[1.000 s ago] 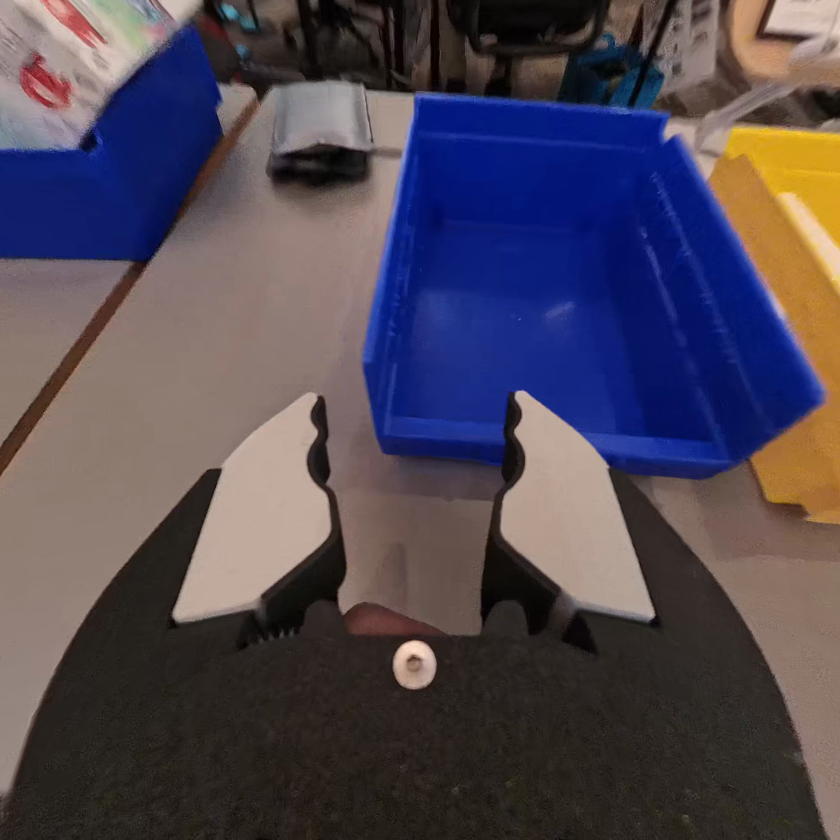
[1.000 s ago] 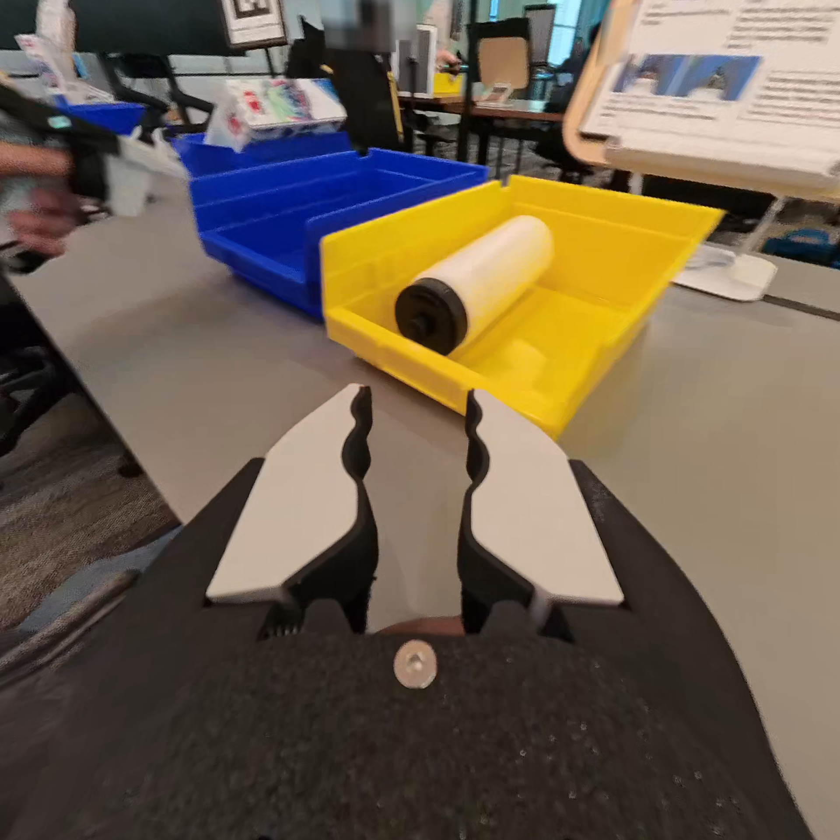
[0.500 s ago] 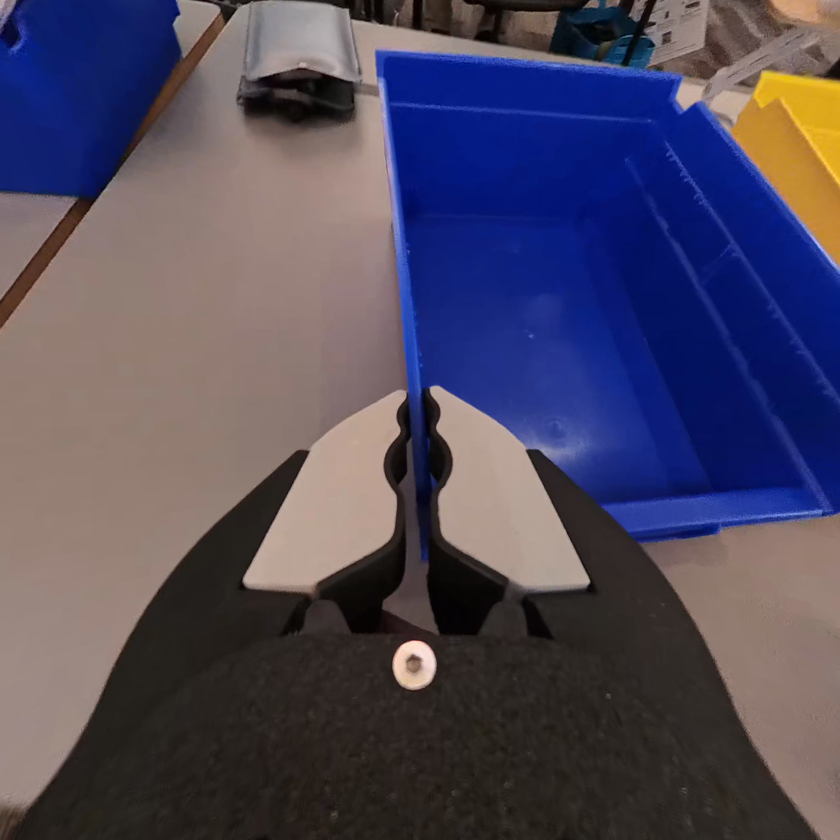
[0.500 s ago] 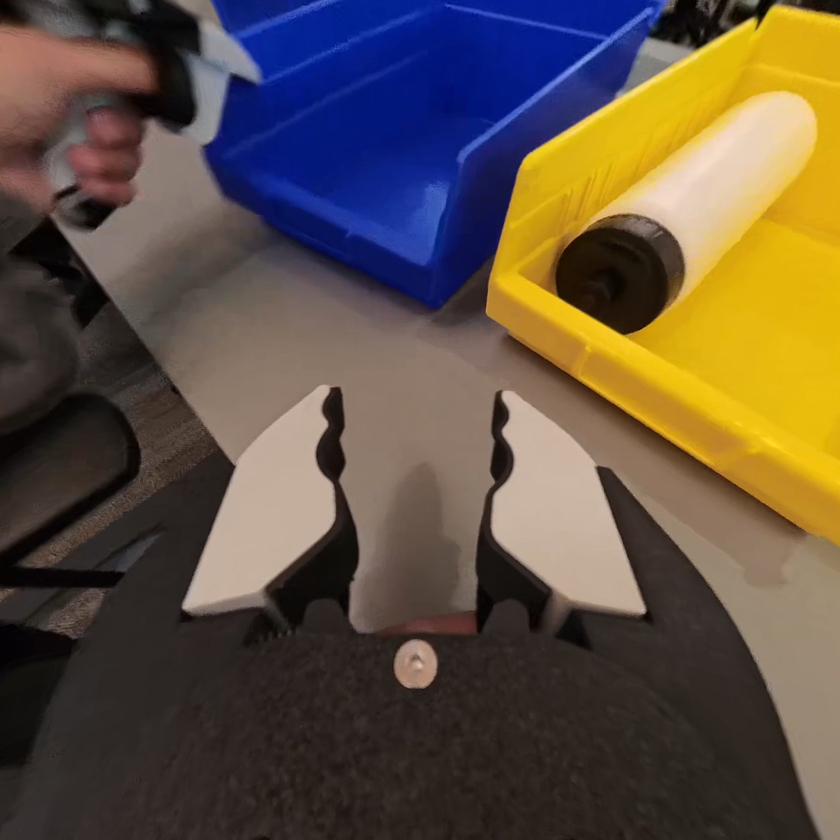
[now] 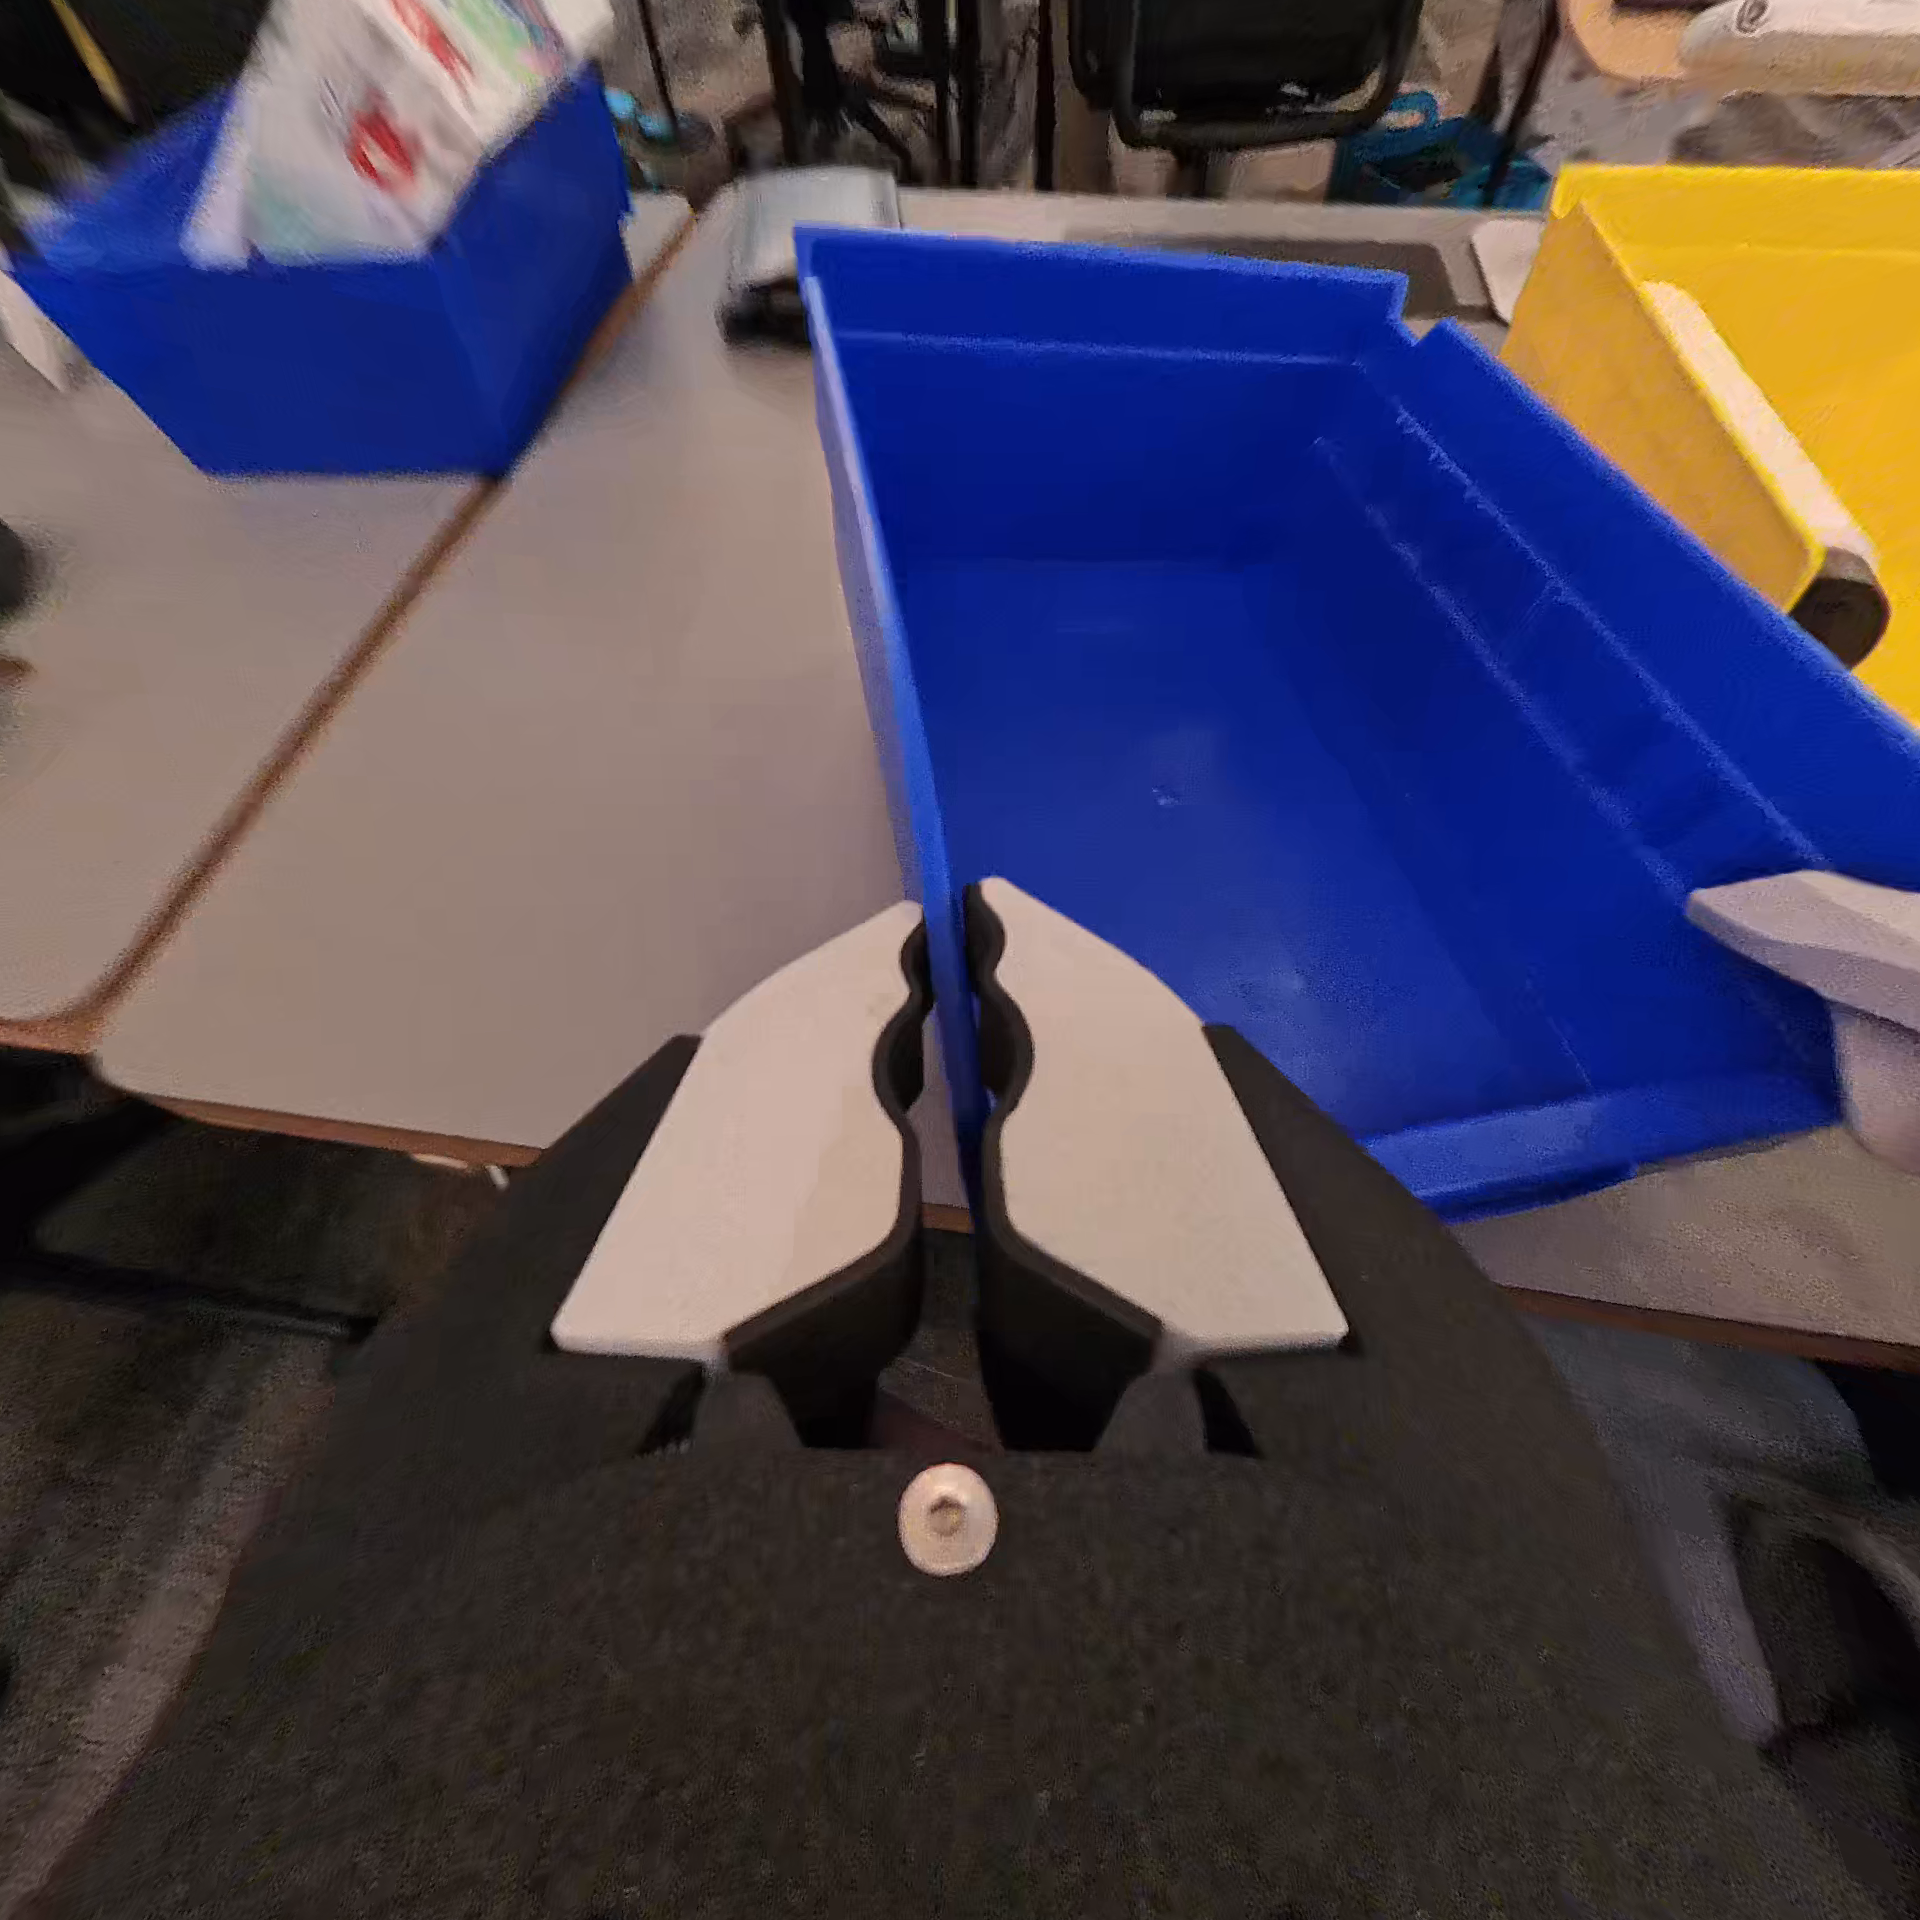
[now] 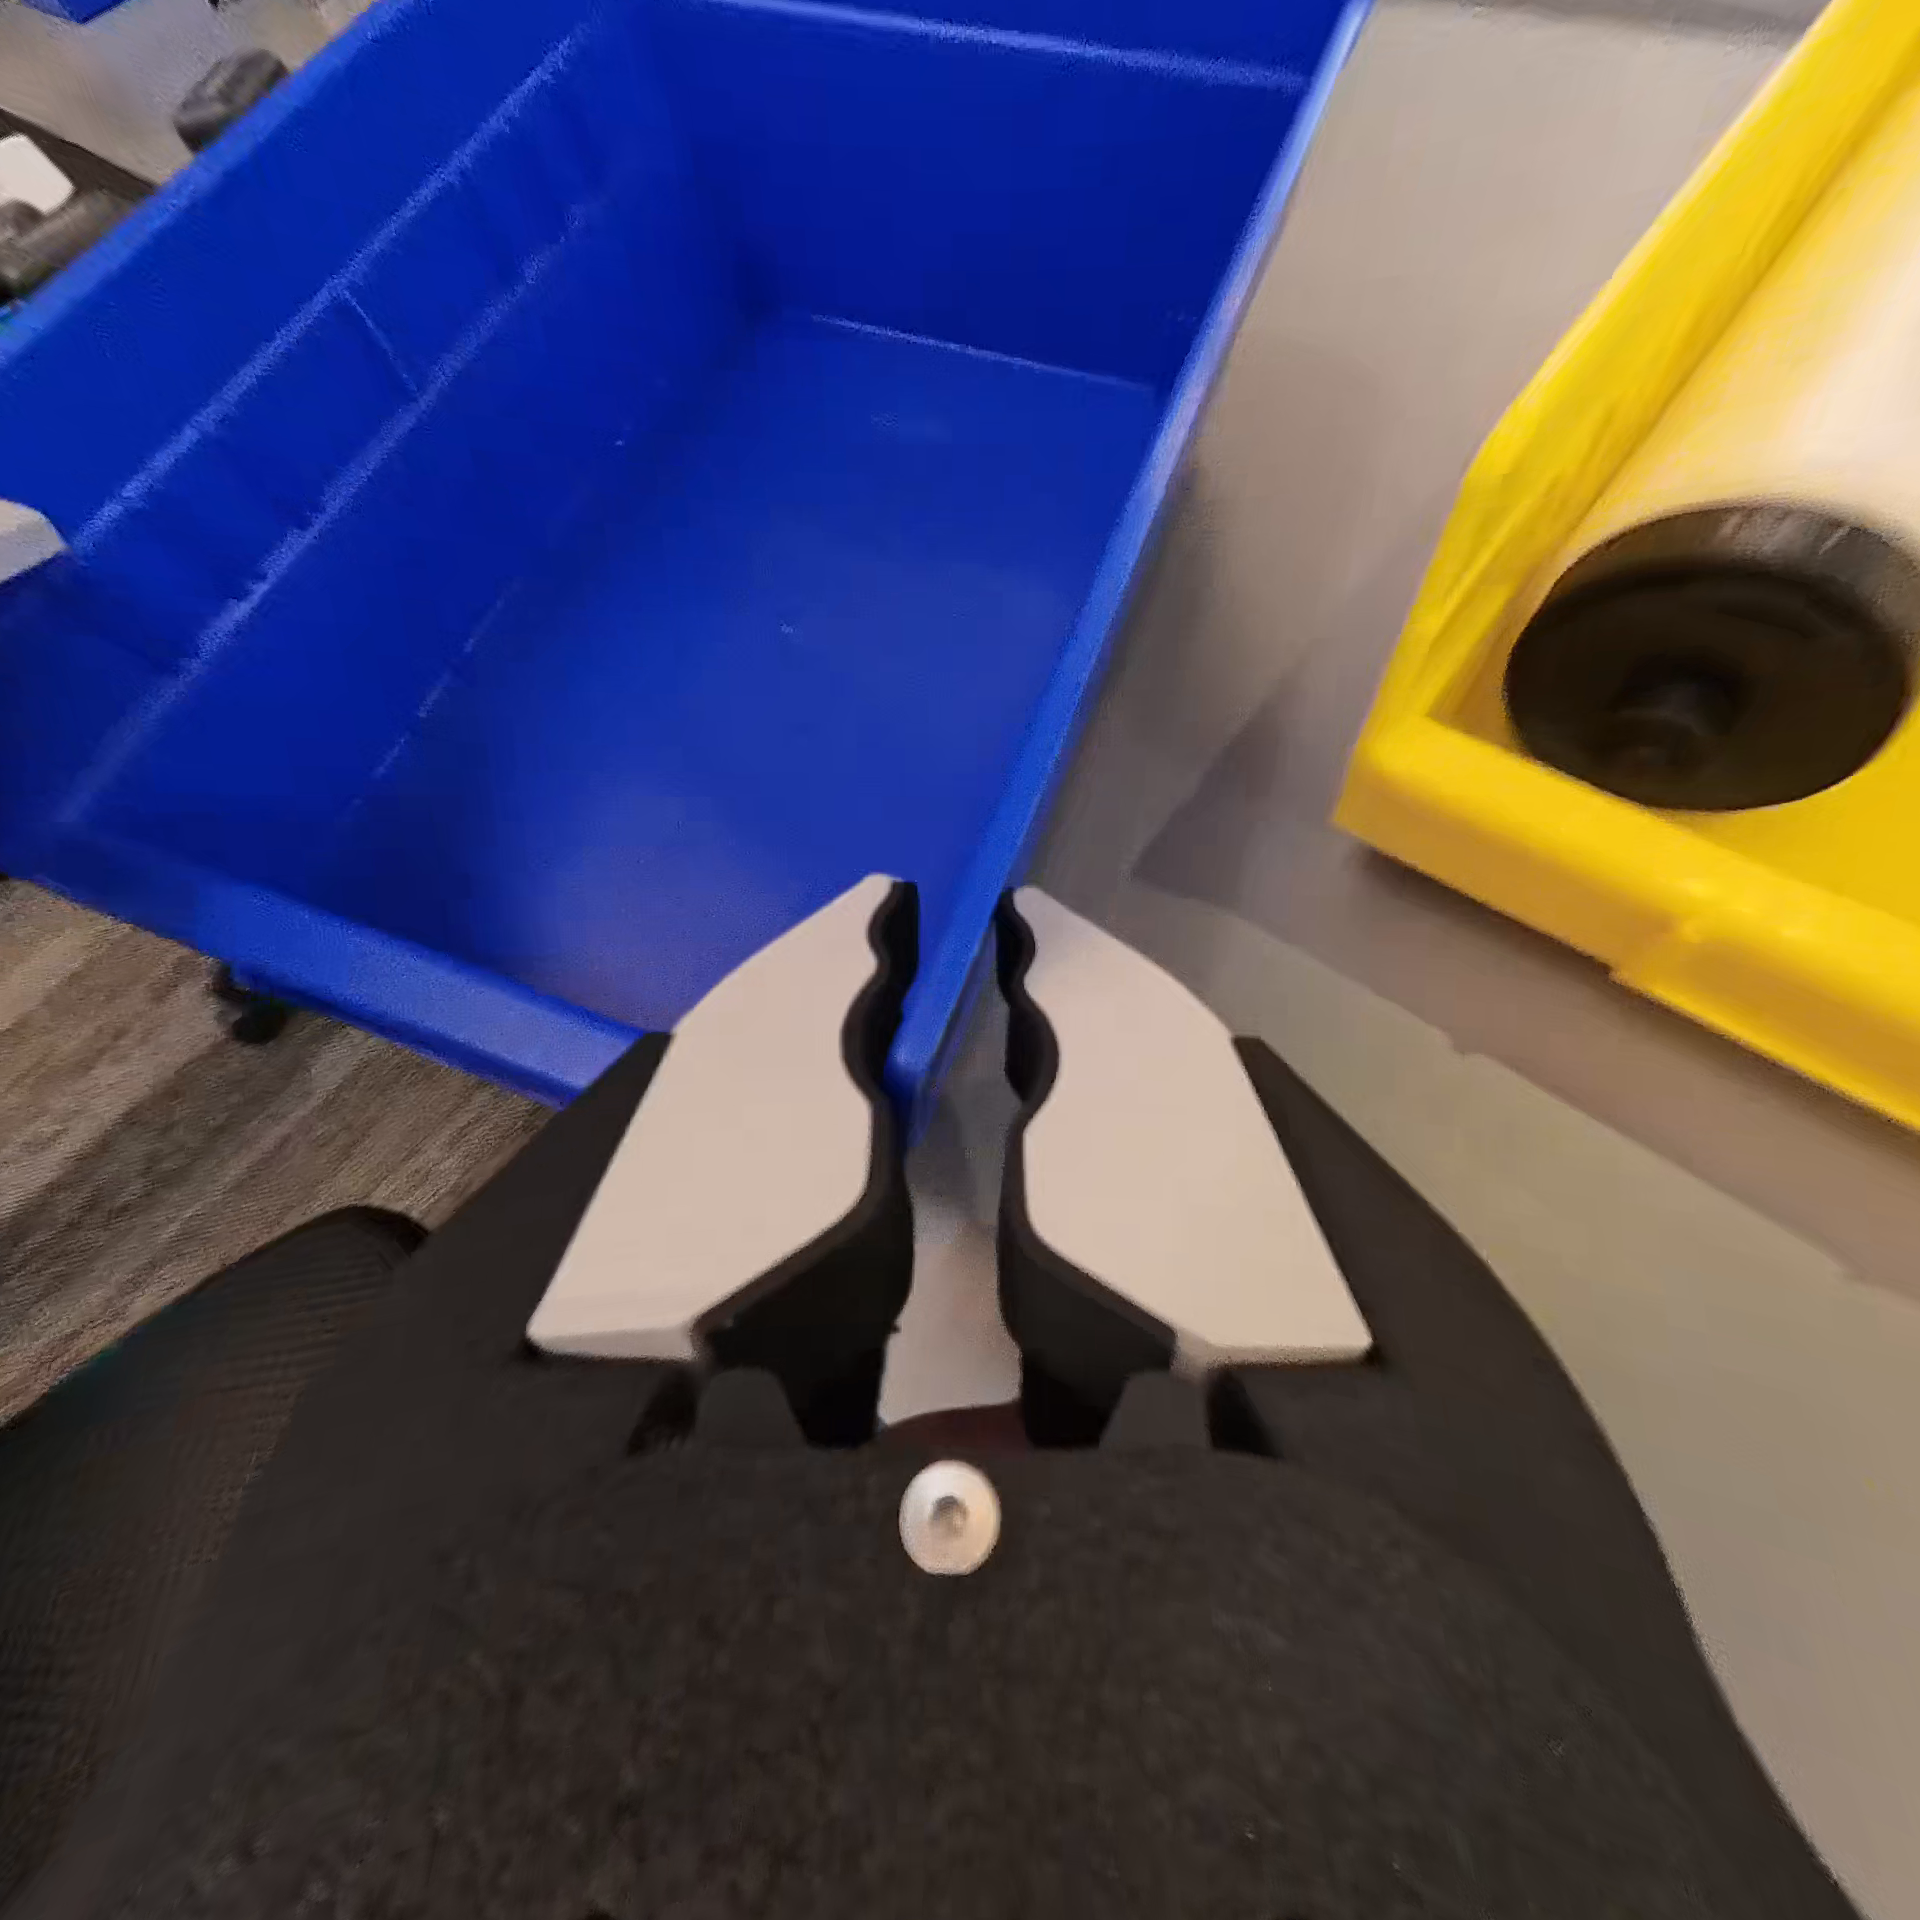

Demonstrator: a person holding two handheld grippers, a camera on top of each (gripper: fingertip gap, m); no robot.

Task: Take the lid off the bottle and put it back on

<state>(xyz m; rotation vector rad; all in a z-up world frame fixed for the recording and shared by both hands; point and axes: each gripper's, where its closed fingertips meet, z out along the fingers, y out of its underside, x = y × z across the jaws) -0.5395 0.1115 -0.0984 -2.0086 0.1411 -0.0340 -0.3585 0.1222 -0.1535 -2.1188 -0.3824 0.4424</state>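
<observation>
- A grey table (image 5: 582, 790) in a cluttered workroom carries an empty blue bin (image 5: 1299, 727); a second blue bin (image 5: 343, 353) stands well off to its left, and a yellow bin (image 6: 1621, 862) sits just beside it on the right.
- The bottle (image 6: 1766, 582), white with a black lid (image 6: 1704, 675), lies on its side in the yellow bin, lid on and untouched.
- Step in hand, as I judge it: shifting the blue bin, a preliminary; the lid work has not begun.
- Next move calls for letting go of the blue bin, then reaching right to the bottle.
- Left gripper (image 5: 945, 914): nearly closed, pinching the blue bin's left wall.
- Right gripper (image 6: 956, 914): likewise narrow, straddling the blue bin's right wall near its front corner.
</observation>
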